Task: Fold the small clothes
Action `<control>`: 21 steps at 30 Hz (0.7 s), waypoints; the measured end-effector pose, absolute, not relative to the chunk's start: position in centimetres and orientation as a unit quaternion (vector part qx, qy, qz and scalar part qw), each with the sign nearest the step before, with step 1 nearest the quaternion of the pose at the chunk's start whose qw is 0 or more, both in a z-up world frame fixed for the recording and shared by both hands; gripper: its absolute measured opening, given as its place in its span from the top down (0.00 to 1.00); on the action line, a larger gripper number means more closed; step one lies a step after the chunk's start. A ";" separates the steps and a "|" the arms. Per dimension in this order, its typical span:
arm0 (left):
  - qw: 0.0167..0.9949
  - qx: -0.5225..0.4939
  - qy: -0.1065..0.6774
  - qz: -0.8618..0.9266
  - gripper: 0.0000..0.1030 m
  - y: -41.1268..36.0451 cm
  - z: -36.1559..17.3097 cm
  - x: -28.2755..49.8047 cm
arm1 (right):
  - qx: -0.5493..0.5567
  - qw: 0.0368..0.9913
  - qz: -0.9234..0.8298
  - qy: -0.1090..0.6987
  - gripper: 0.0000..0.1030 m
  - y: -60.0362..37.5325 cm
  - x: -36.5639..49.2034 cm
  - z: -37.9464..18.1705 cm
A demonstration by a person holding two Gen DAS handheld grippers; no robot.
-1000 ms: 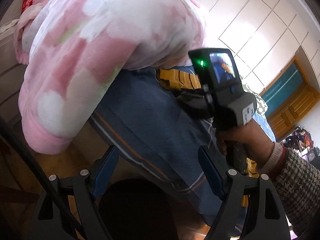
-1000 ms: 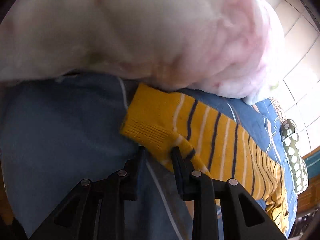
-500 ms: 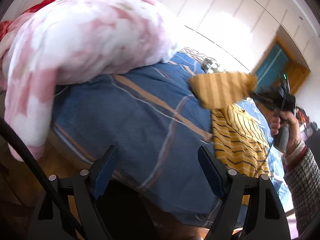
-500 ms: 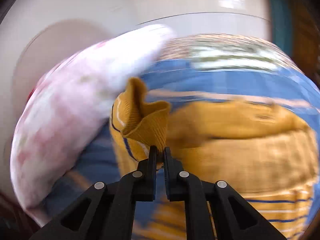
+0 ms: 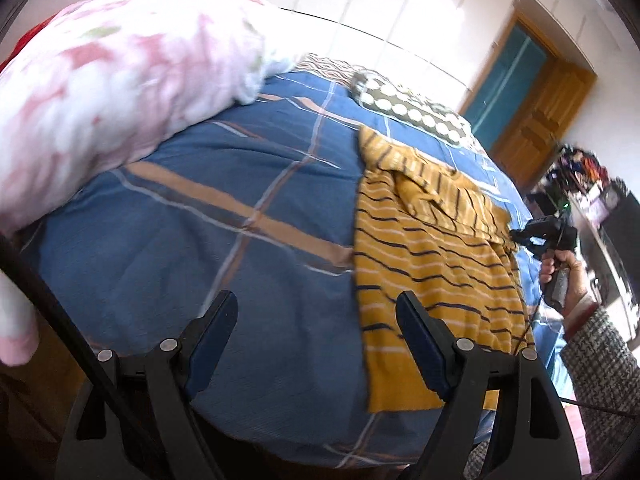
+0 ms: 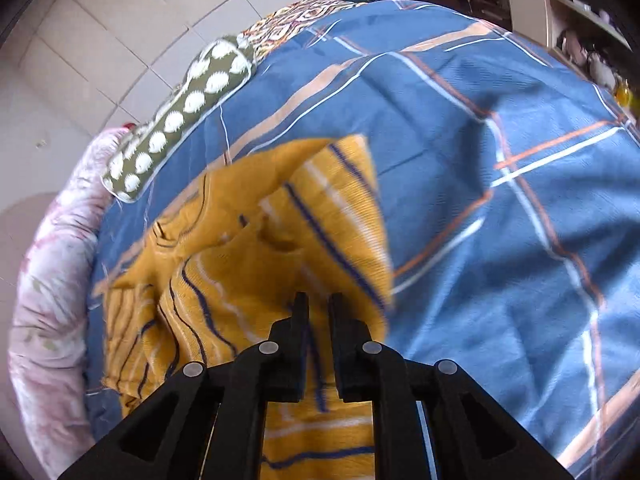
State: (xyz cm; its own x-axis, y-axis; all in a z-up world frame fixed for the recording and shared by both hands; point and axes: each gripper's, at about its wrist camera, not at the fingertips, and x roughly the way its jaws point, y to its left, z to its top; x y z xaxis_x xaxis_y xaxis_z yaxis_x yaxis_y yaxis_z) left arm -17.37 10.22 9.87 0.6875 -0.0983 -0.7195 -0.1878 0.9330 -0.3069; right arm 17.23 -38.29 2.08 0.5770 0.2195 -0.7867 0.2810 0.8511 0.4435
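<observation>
Our left claw hangs wide open and holds nothing, with the yellow striped shirt just to its right on the bed. Farther off, our right claw pinches the folded sleeve, so it is nearer; the shirt runs long, away from us.

You see a bed under a blue sheet crossed by brown and white stripes. A pink-and-white blanket is heaped along its left side. A green pillow with white dots lies at the far end, touching a patterned cushion. Beyond it are white wardrobe panels and a wooden door; cluttered shelves stand at the right.
</observation>
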 end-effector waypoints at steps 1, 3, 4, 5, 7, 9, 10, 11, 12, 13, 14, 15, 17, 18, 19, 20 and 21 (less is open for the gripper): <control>0.900 -0.181 0.396 0.022 0.22 9.8 9.9 -16.8 | 0.266 0.850 -0.016 0.454 0.89 -38.6 16.7 2.7; 0.898 -0.182 0.399 0.017 0.22 9.0 9.8 -15.9 | 0.262 0.861 0.006 0.436 0.86 -38.4 14.6 4.3; 0.897 -0.184 0.401 0.013 0.22 8.3 9.7 -15.4 | 0.260 0.865 0.015 0.429 0.86 -38.2 14.1 4.9; 0.897 -0.186 0.402 0.009 0.22 8.0 9.7 -15.4 | 0.252 0.870 0.031 0.422 0.84 -37.3 13.5 5.9; 0.895 -0.184 0.407 -0.002 0.22 7.0 9.3 -14.9 | 0.226 0.876 0.082 0.418 0.82 -34.6 12.1 7.0; 0.894 -0.179 0.410 -0.010 0.22 6.2 9.2 -14.7 | 0.198 0.870 0.149 0.426 0.74 -30.6 11.6 7.6; 0.894 -0.174 0.413 -0.013 0.22 5.8 9.0 -14.6 | 0.192 0.864 0.175 0.432 0.70 -28.8 11.5 7.6; 0.894 -0.171 0.414 -0.014 0.22 5.8 8.9 -14.6 | 0.194 0.855 0.205 0.436 0.64 -26.8 11.4 7.5; 0.895 -0.170 0.413 -0.013 0.22 5.8 8.9 -14.6 | 0.210 0.836 0.246 0.444 0.62 -24.2 11.4 7.0; 0.896 -0.170 0.411 -0.010 0.22 6.1 8.9 -14.7 | 0.227 0.820 0.271 0.451 0.61 -22.3 11.6 6.6; 0.896 -0.172 0.409 -0.009 0.22 6.4 8.9 -14.8 | 0.243 0.805 0.288 0.458 0.61 -20.6 11.9 6.0; 0.897 -0.176 0.406 -0.008 0.22 6.9 8.8 -14.8 | 0.263 0.789 0.304 0.465 0.61 -18.1 12.4 5.2; 0.897 -0.180 0.403 -0.006 0.22 7.6 8.8 -14.9 | 0.271 0.784 0.301 0.471 0.61 -15.1 13.1 4.2; 0.898 -0.180 0.402 -0.005 0.22 7.9 8.8 -15.0 | 0.276 0.784 0.293 0.473 0.61 -13.7 13.7 3.7; 0.899 -0.179 0.400 -0.004 0.22 8.3 8.7 -15.0 | 0.283 0.783 0.286 0.475 0.61 -12.4 14.5 3.1; 0.900 -0.177 0.399 -0.004 0.22 8.5 8.7 -15.1 | 0.282 0.784 0.276 0.479 0.61 -11.0 15.3 2.7; 0.901 -0.175 0.398 -0.003 0.22 8.8 8.6 -15.2 | 0.275 0.788 0.265 0.482 0.61 -10.1 16.2 2.3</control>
